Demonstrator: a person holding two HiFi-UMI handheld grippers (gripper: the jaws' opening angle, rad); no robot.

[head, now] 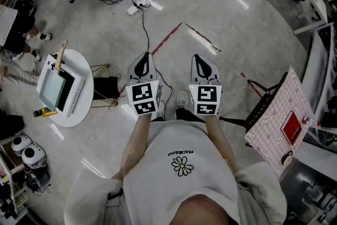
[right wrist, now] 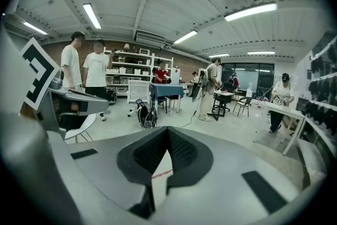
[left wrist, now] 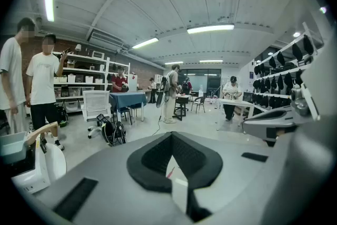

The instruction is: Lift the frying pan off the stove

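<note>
Left gripper [head: 144, 60] and right gripper [head: 200, 62], lower centre, are both closed on nothing. Frying pan [head: 53, 89] sits on the stove [head: 75, 93] at the left edge, well apart from them. Judged rigid and pan-heavy; take the tan handle [head: 61, 54] near the body.

The left tool [head: 143, 60] and right tool [head: 202, 60] are side by side above the floor [head: 221, 18]. Well left of the left tool stands a round tabletop [head: 80, 109] carrying a boxy appliance [head: 57, 87]. Right of the right tool is a second tabletop [head: 271, 137]. Ahead of both, a power strip [head: 134, 8] lies on the floor.
</note>
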